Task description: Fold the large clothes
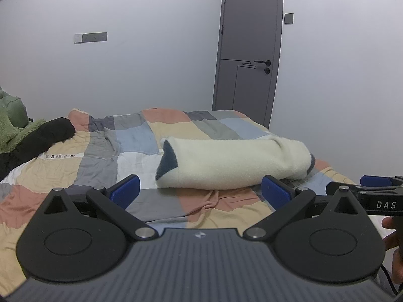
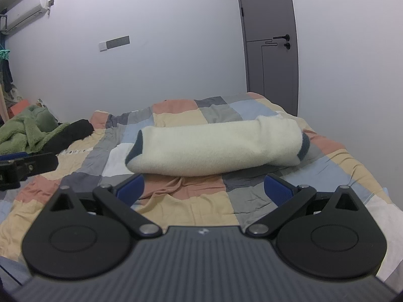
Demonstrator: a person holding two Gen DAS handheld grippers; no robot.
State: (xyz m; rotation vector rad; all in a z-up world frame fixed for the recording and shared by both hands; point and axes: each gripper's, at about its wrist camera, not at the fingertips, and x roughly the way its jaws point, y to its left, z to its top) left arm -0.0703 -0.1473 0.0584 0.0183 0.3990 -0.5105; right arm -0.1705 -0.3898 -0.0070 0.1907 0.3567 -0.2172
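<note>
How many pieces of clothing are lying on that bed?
3 visible. A folded cream garment lies mid-bed ahead of both open grippers; a green fleece and a black garment are heaped at the bed's left edge. More may hide in that heap.

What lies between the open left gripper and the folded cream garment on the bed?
Only checked bedspread, wrinkled, with nothing on it. The left wrist view shows that stretch between the left gripper and the cream garment.

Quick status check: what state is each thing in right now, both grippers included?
Left gripper: open, holding nothing.
Right gripper: open, holding nothing.
Cream fleece garment: folded into a thick bundle, lying on the bed.
Green fleece garment: crumpled, unfolded.
Black garment: crumpled, unfolded.
Patchwork bedcover: wrinkled.
Door: shut.
</note>
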